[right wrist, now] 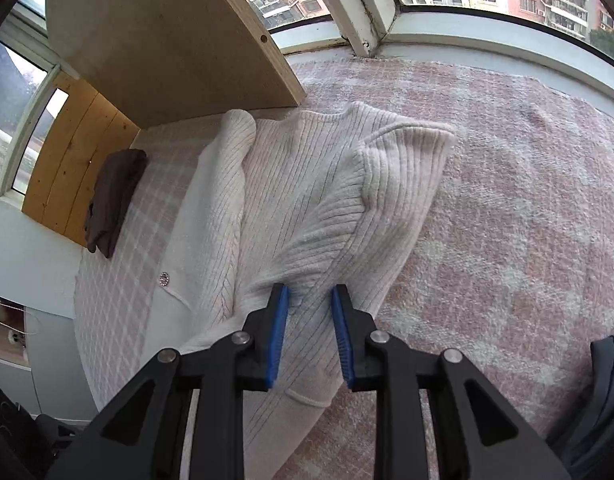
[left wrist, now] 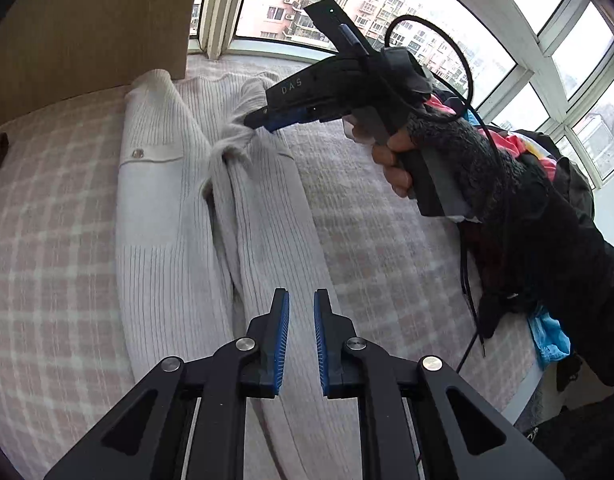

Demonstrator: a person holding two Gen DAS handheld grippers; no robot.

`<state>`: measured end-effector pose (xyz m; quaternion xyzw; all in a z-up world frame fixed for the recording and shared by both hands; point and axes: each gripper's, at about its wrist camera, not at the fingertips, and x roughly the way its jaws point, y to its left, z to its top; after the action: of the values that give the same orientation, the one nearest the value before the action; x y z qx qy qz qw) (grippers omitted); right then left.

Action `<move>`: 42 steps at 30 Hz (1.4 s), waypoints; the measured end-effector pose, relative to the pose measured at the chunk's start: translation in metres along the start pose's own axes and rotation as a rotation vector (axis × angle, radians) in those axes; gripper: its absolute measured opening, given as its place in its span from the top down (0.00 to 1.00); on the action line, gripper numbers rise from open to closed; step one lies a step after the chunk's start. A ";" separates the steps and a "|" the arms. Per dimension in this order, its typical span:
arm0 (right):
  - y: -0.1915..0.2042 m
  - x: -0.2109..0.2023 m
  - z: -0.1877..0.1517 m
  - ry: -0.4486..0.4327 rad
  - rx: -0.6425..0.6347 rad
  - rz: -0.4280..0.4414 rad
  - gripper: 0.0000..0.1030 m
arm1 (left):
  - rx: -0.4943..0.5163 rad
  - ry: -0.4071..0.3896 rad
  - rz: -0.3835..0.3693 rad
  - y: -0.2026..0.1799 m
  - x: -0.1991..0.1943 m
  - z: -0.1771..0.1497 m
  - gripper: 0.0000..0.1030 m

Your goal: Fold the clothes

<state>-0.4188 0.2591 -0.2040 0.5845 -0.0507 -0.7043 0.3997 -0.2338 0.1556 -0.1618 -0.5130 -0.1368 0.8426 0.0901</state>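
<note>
The cream ribbed cardigan (left wrist: 167, 200) lies lengthwise on the pink checked bed cover (left wrist: 47, 260), one sleeve (right wrist: 387, 184) lifted and bunched. My right hand-held gripper (left wrist: 255, 119) pinches that sleeve near its cuff, pulling the knit up off the body; in its own view the fabric sits between the blue pads (right wrist: 277, 332). My left hand-held gripper (left wrist: 301, 344) hovers above the cardigan's lower half, jaws narrowly parted, holding nothing. A folded brown garment (right wrist: 111, 204) lies well apart.
</note>
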 end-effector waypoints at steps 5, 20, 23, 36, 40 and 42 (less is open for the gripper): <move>-0.025 -0.022 0.014 -0.099 0.043 -0.037 0.77 | 0.074 -0.015 0.015 0.015 0.050 0.068 0.90; -0.029 0.011 0.068 -0.103 0.005 -0.095 0.85 | 0.001 -0.035 0.023 0.052 0.072 0.067 0.92; -0.023 0.017 0.067 -0.057 -0.016 -0.155 0.87 | -0.016 -0.072 0.002 0.051 0.044 0.064 0.92; 0.081 -0.047 -0.068 -0.035 -0.173 -0.055 0.85 | -0.134 -0.099 0.128 0.060 -0.126 -0.100 0.82; 0.096 -0.023 -0.092 -0.004 -0.188 -0.088 0.85 | -0.205 -0.065 0.117 0.054 -0.122 -0.140 0.82; 0.101 -0.018 -0.081 -0.027 -0.198 -0.111 0.85 | -0.173 -0.063 0.127 0.042 -0.115 -0.140 0.82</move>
<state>-0.2975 0.2342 -0.1607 0.5346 0.0460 -0.7346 0.4153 -0.0576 0.1017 -0.1398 -0.4996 -0.1791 0.8475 -0.0127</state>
